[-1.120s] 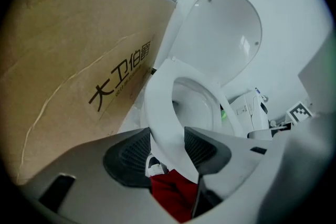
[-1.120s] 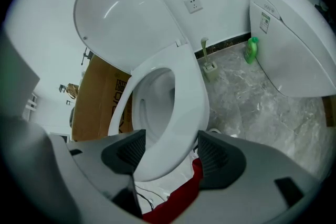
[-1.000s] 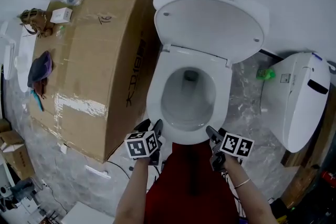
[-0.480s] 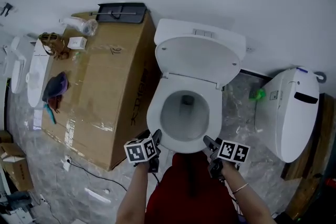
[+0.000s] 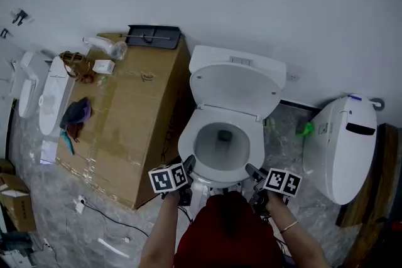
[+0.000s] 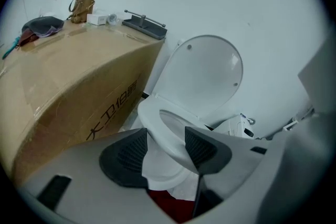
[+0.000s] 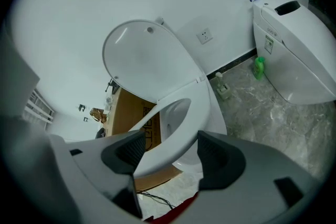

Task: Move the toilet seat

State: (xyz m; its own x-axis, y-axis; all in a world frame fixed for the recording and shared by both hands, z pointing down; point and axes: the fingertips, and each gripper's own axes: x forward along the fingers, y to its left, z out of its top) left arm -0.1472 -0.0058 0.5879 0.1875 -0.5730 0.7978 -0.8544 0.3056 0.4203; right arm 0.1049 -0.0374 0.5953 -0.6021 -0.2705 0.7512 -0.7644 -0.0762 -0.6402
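Note:
A white toilet stands against the wall with its lid [image 5: 235,88] raised. The seat ring [image 5: 221,147] lies down on the bowl. My left gripper [image 5: 187,167] is open by the bowl's front left, and in the left gripper view the seat's front edge [image 6: 165,131] shows between its open jaws [image 6: 165,140]. Open as well, my right gripper [image 5: 254,174] is at the front right, and the right gripper view has the seat rim [image 7: 181,131] running between its jaws [image 7: 170,147]. Whether either touches the seat I cannot tell.
A big cardboard box [image 5: 119,128] stands close on the toilet's left, with a black tray [image 5: 152,36], a bag and small items on top. A second white toilet [image 5: 342,147] lies at the right, beside a green bottle [image 5: 306,129]. Cables run over the marble floor.
The head view has drawn back and up, so the toilet looks smaller and more wall shows. Both grippers stay open at the bowl's front.

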